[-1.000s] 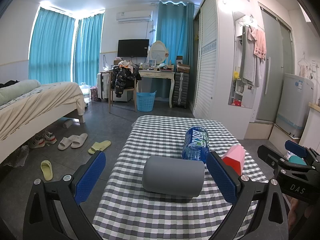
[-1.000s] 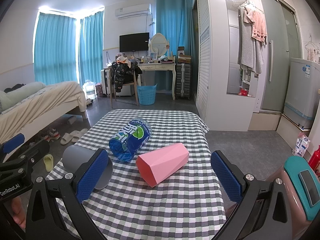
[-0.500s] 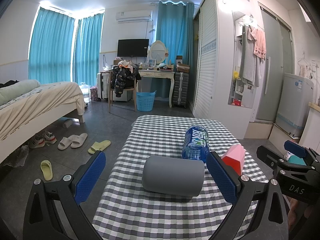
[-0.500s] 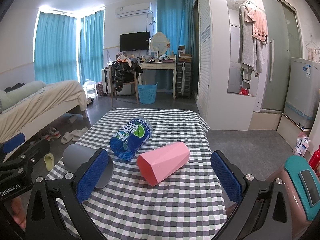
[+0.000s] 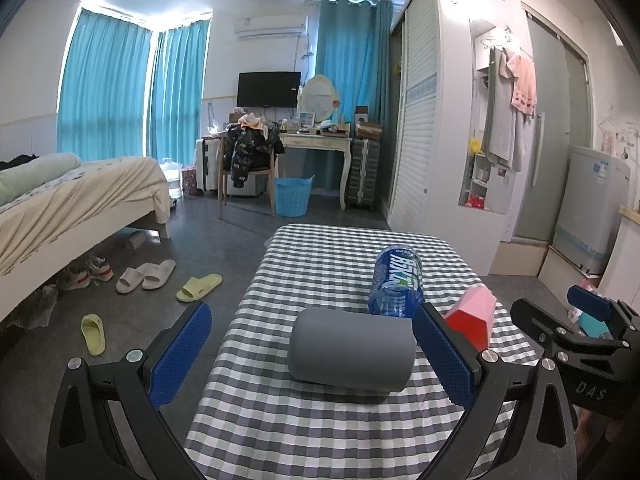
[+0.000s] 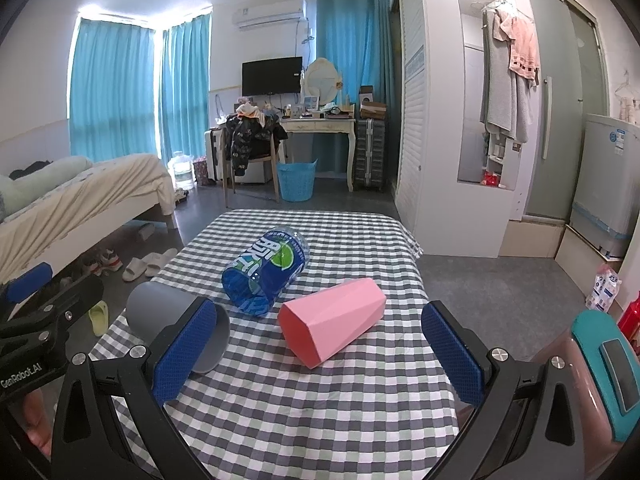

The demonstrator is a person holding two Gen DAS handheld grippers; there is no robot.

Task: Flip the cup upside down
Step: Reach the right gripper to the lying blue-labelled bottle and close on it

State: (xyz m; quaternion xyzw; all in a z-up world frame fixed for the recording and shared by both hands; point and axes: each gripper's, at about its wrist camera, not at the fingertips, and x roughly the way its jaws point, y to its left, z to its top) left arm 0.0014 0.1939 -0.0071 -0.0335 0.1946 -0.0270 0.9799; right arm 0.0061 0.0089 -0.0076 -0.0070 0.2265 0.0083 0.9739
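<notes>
Blue laundry basket [image 5: 292, 197] under the dressing table [image 5: 316, 142]; slippers [image 5: 145, 275] beside the bed [image 5: 80, 200].

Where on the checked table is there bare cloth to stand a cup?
Free: the far end of the table beyond the blue bottle, and the near strip in front of the pink cup. Crowded: the middle, where grey cup, bottle and pink cup lie on their sides close together.

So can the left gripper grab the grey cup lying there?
Probably yes. The left gripper is open, and the grey cup lies on its side right between the spread fingers. Nothing blocks it; the blue bottle sits behind the cup.
</notes>
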